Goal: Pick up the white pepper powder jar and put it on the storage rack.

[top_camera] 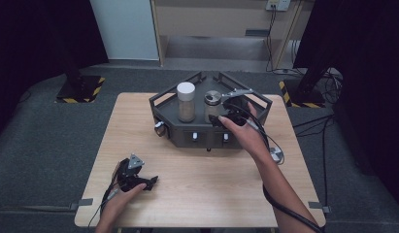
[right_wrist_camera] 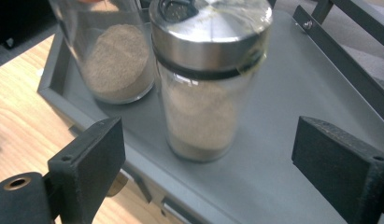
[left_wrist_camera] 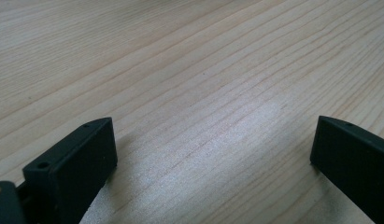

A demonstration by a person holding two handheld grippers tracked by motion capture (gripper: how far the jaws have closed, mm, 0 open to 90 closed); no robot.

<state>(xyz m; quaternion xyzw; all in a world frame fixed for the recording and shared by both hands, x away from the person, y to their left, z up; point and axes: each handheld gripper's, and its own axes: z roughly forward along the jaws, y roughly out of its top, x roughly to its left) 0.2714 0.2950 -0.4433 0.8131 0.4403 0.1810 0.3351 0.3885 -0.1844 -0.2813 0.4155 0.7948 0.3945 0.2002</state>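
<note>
A dark grey metal tray [top_camera: 164,98] stands at the far middle of the wooden table [top_camera: 197,179]. Two glass jars of pale powder stand upright in it: a white-lidded jar [top_camera: 186,103] and, to its right, a steel-lidded shaker [top_camera: 212,104]. My right gripper [top_camera: 220,116] is at the shaker's near right side, open. In the right gripper view the shaker [right_wrist_camera: 206,107] stands ahead of my right gripper [right_wrist_camera: 208,140], between its two jaws and untouched by them, with the other jar [right_wrist_camera: 117,60] behind on the tray floor [right_wrist_camera: 292,93]. My left gripper [top_camera: 151,182] rests at the front left, open over bare wood [left_wrist_camera: 180,70].
The tray has raised rails and a round knob [top_camera: 159,128] at its front left corner. A small round metal piece [top_camera: 276,155] lies on the table near the right edge. Cables trail from both grippers. Stands with striped bases [top_camera: 80,90] are on the floor beyond.
</note>
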